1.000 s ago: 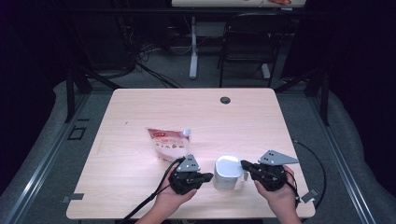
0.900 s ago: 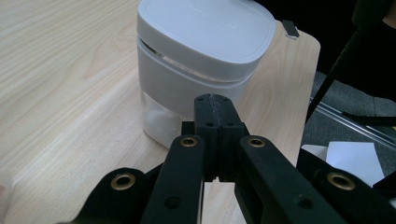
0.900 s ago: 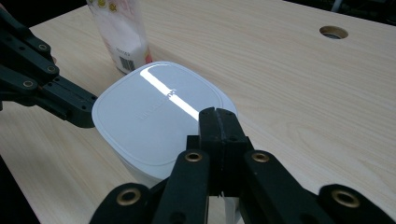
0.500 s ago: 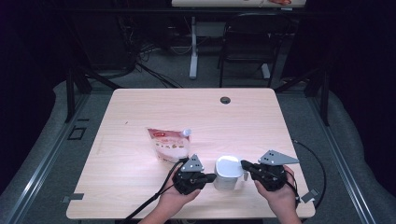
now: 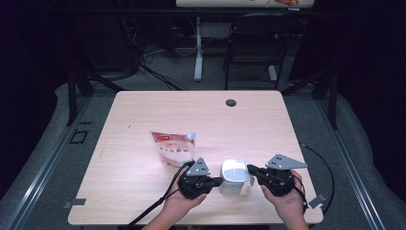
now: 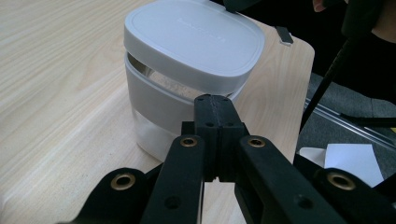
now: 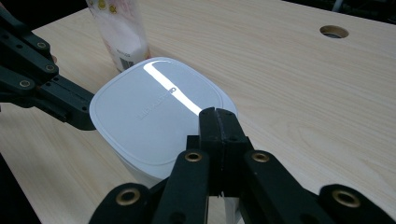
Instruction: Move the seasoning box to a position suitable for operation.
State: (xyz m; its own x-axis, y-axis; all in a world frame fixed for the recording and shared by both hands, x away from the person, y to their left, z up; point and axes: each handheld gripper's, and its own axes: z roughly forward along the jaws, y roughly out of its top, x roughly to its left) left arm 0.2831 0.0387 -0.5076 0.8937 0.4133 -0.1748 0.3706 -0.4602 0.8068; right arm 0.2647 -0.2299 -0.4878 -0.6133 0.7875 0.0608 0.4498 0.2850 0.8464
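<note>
While both the left gripper and right gripper, jaws pinched shut and empty, flank the white lidded container near the table's front edge, it looks rigid, smooth, probably slippery, so take it under the lid rim.

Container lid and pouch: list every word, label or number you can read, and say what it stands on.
White container lid: one short line of raised lettering across the top, too faint and blurred to read in either gripper view.
Snack pouch: a red label band with print at its upper part, too small to read in the high view.
Same pouch in the right gripper view: a barcode with fine print near its lower edge, unreadable.
No text quotable.
</note>
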